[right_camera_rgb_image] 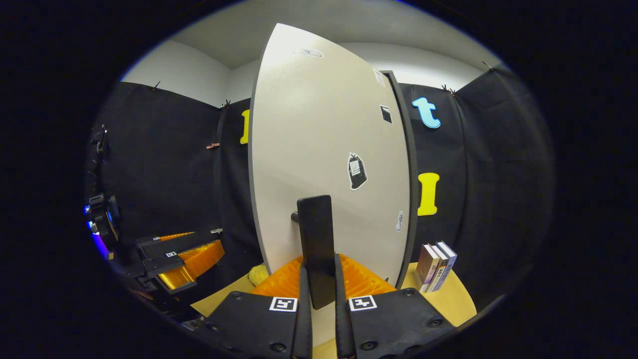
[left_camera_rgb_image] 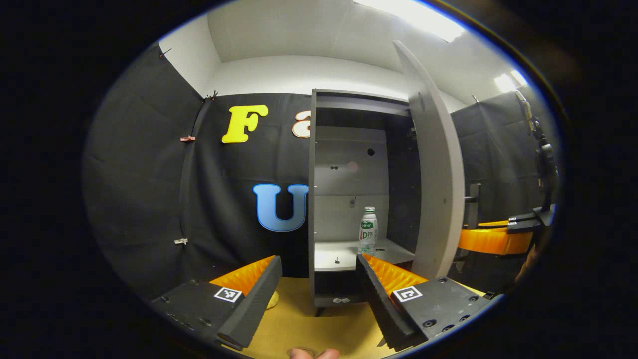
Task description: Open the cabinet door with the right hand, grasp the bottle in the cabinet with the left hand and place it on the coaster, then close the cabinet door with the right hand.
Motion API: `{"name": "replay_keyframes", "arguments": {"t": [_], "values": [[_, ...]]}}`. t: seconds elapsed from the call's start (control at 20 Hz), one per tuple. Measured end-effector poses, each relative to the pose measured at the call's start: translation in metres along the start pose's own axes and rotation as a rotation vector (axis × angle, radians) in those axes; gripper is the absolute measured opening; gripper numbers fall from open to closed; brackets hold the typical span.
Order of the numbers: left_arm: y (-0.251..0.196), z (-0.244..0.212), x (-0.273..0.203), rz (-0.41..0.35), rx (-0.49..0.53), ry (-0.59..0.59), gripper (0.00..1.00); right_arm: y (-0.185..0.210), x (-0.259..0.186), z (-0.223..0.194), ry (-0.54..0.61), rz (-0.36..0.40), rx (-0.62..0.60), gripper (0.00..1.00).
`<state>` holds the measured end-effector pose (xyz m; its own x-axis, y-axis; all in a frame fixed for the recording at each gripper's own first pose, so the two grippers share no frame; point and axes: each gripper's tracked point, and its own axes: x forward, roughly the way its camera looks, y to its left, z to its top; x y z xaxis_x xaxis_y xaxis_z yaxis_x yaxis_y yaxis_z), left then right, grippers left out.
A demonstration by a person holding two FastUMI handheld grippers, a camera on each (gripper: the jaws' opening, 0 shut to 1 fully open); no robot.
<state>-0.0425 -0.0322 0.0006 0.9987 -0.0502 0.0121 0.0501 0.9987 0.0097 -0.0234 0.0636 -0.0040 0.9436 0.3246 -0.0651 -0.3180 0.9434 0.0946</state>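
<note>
right gripper (right_camera_rgb_image: 319,279): jaws clamped on flat black door handle (right_camera_rgb_image: 316,239) of open grey cabinet door (right_camera_rgb_image: 319,129) | left gripper (left_camera_rgb_image: 316,271): jaws spread, empty, near cabinet front | clear plastic bottle (left_camera_rgb_image: 368,232): upright on white cabinet shelf (left_camera_rgb_image: 344,254), right of centre

One bottle (left_camera_rgb_image: 368,231); three books (right_camera_rgb_image: 436,267)

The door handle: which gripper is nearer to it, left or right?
Right. The right gripper is shut on the handle of the open door. The left gripper is open, facing the bottle, apart from the handle.
</note>
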Motion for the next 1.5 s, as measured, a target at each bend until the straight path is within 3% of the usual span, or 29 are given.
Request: {"name": "replay_keyframes", "arguments": {"t": [0.5,0.7,0.95,1.25,1.5], "values": [[-0.021,-0.007,0.035,-0.053,-0.025,0.028,0.95,-0.061,-0.039,0.001,-0.020,-0.172,0.038,0.22],[-0.032,-0.006,0.042,-0.081,-0.041,0.023,0.94,-0.088,-0.050,0.002,-0.010,-0.275,0.020,0.22],[-0.036,-0.007,0.047,-0.107,-0.043,0.025,0.94,-0.118,-0.058,0.006,-0.023,-0.366,0.005,0.16],[-0.040,-0.007,0.057,-0.129,-0.048,0.024,0.94,-0.130,-0.073,0.011,-0.041,-0.379,0.061,0.16],[-0.055,-0.008,0.073,-0.150,-0.053,0.032,0.95,-0.124,-0.082,0.018,-0.062,-0.394,0.034,0.16]]}}
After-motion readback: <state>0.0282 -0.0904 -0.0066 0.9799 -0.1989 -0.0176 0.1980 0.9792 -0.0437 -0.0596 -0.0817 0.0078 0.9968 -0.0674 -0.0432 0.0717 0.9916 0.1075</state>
